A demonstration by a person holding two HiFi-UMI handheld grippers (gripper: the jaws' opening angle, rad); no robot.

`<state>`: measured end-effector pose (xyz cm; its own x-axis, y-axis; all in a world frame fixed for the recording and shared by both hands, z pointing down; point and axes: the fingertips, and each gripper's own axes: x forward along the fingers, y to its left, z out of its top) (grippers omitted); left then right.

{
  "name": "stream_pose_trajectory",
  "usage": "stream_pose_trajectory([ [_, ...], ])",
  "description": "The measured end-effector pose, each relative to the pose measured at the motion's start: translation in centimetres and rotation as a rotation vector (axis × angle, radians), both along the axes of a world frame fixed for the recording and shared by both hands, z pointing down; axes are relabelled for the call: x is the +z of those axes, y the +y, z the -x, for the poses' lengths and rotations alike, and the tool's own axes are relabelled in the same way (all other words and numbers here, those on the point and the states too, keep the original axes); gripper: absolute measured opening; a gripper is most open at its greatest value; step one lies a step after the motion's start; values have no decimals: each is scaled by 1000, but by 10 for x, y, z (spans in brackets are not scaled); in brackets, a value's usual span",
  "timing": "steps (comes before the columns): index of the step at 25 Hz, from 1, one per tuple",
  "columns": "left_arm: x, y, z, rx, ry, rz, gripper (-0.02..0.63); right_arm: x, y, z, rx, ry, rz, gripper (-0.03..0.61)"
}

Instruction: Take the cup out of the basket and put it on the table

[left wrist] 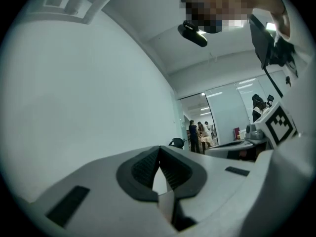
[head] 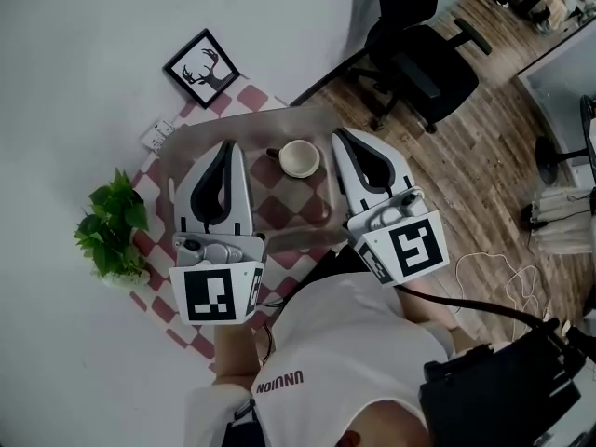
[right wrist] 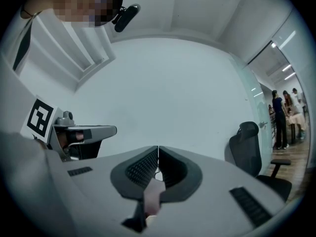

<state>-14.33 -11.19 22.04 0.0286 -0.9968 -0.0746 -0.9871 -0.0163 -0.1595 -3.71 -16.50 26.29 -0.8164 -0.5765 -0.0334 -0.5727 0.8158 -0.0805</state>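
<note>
A cream cup with its handle to the left sits inside a translucent grey basket, above the red-and-white checked cloth on the table. My left gripper lies along the basket's left side and my right gripper along its right side. In the left gripper view the jaws are shut, with a thin pale strip of the basket pinched low between them. The right gripper is shut the same way on a pale strip. Neither gripper view shows the cup.
A potted plant stands left of the cloth. A framed deer picture and a wall socket lie behind it. A black office chair stands on the wooden floor at the right. Beyond both grippers are a white wall and people far off.
</note>
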Motion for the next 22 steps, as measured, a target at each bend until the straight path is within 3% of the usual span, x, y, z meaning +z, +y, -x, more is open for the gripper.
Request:
stream_pose_trajectory([
  [5,1,-15,5,17,-33,31,14,2,-13,4,-12,10,2,18],
  [12,41,-42,1,102,-32,197,16,1,-36,7,-41,13,1,18],
  [17,83,-55,4,186,-40,295,70,4,-46,9,-55,8,13,18],
  [22,128,-61,-5,321,-106,428,135,8,-52,5,-47,7,29,18],
])
